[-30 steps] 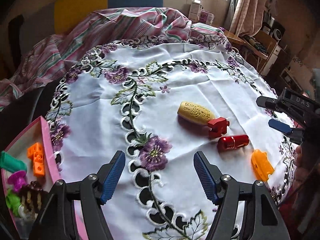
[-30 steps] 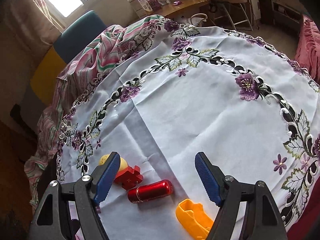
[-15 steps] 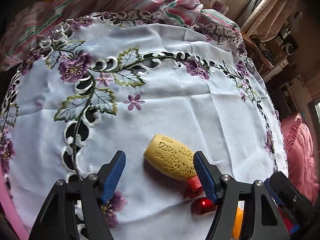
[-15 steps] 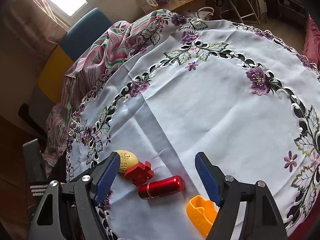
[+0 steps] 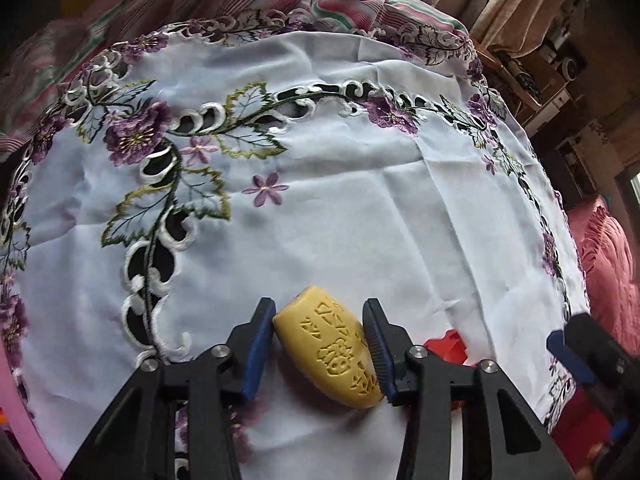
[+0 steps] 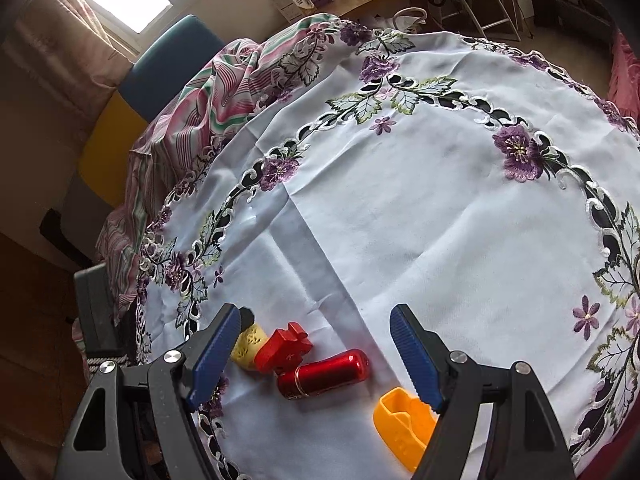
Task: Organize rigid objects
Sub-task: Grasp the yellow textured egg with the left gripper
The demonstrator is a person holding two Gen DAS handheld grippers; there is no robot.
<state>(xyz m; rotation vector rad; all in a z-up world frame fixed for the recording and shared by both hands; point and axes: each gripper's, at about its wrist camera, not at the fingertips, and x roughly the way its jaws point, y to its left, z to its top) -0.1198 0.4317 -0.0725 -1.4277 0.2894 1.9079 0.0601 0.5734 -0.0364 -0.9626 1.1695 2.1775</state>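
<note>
On the white embroidered tablecloth [image 5: 360,220] lies a yellow carved block [image 5: 332,352]. My left gripper [image 5: 319,306] is closing, and both blue pads touch the block's sides. Behind the block, a red cross-shaped piece [image 5: 448,348] peeks out. In the right wrist view the yellow block [image 6: 250,344], the red piece [image 6: 286,346], a red metallic cylinder [image 6: 324,374] and an orange plastic piece [image 6: 400,420] lie in a row. Above them my right gripper [image 6: 318,312] hovers open and holds nothing. Its right finger covers part of the orange piece.
A pink tray rim [image 5: 16,400] shows at the lower left edge. Striped pink cloth [image 6: 208,92] is bunched at the table's far side, before a blue and yellow chair [image 6: 168,64]. A pink cushion [image 5: 608,280] lies to the right.
My left gripper came forward and down over the yellow block, and its jaws narrowed from wide open until they touch the block. My right gripper stayed in place, open.
</note>
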